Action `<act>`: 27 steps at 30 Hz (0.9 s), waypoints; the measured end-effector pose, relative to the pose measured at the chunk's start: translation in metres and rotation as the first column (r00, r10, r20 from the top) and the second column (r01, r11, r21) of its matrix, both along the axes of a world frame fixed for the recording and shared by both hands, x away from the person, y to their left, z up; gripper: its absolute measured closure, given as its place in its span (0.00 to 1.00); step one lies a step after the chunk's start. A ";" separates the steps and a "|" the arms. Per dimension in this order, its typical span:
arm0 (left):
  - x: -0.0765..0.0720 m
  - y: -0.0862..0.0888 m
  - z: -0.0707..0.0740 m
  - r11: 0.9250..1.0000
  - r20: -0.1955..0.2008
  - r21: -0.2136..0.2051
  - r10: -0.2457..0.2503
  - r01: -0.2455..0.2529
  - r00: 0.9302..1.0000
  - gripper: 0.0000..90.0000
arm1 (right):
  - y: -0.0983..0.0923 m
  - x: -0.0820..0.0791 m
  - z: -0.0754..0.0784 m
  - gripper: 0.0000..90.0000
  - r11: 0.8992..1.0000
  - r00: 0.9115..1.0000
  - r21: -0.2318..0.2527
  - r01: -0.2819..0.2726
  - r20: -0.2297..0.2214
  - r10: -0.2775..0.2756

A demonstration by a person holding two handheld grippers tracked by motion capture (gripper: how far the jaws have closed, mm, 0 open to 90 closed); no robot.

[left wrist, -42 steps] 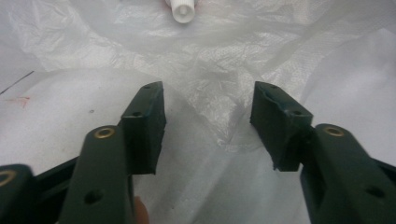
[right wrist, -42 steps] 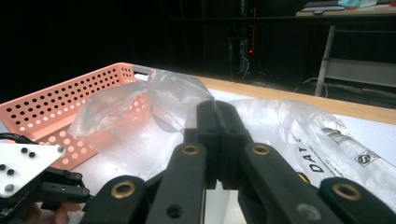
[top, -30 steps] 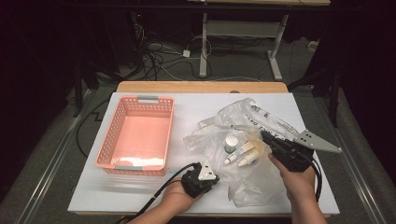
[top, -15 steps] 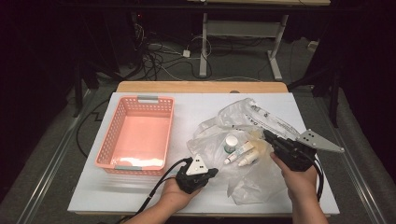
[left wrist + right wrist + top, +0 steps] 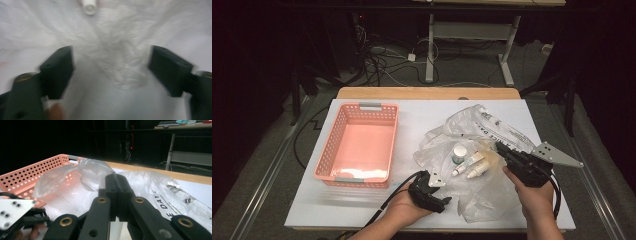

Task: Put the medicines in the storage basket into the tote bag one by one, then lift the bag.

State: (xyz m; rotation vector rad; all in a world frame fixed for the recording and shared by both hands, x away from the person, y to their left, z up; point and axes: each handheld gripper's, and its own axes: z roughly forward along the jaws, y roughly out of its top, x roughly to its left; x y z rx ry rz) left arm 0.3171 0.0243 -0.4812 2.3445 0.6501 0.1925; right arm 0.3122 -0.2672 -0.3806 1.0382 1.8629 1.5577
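Now left tool (image 5: pixel 446 201) jaws just spread wide over plastic bag (image 5: pixel 472 150), right tool (image 5: pixel 499 147) clenched on bag.

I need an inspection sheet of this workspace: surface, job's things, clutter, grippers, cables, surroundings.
Surface: white table.
Job's things: crumpled clear plastic bags; small bottle and two tubes lie among them.
Clutter: empty pink basket at left.
Grippers: left gripper open over plastic, jaws just opened, nothing pressed; right gripper shut on a bag's plastic.
Cables: one trails from each gripper; more on the floor.
Surroundings: dark room, desk legs behind.
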 end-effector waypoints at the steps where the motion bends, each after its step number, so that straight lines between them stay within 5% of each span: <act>1: 0.000 0.000 0.000 1.000 -0.002 -0.001 0.006 -0.006 1.000 0.30 | 0.000 0.000 0.001 1.00 1.000 1.000 0.004 0.000 -0.003 0.000; 5: -0.003 0.000 0.000 1.000 0.018 -0.018 -0.007 0.007 1.000 0.48 | 0.000 0.001 0.001 1.00 1.000 1.000 0.003 -0.001 0.003 0.001; 12: -0.005 -0.005 0.000 0.996 0.019 -0.042 -0.078 0.079 0.997 0.99 | 0.002 0.002 0.000 1.00 1.000 1.000 0.001 0.004 -0.007 -0.003; 15: -0.002 -0.002 0.000 0.994 -0.002 -0.066 -0.082 0.082 0.997 0.99 | 0.002 0.005 -0.002 1.00 1.000 1.000 -0.004 0.007 -0.014 -0.007; 22: -0.005 0.010 0.008 0.983 0.042 -0.168 -0.062 0.068 0.997 0.99 | 0.002 0.004 -0.003 1.00 1.000 1.000 -0.009 0.007 -0.009 -0.007; 27: -0.006 0.018 0.019 0.965 0.101 -0.263 0.007 0.019 0.995 0.99 | 0.002 0.002 -0.005 1.00 1.000 1.000 -0.007 0.002 -0.005 -0.002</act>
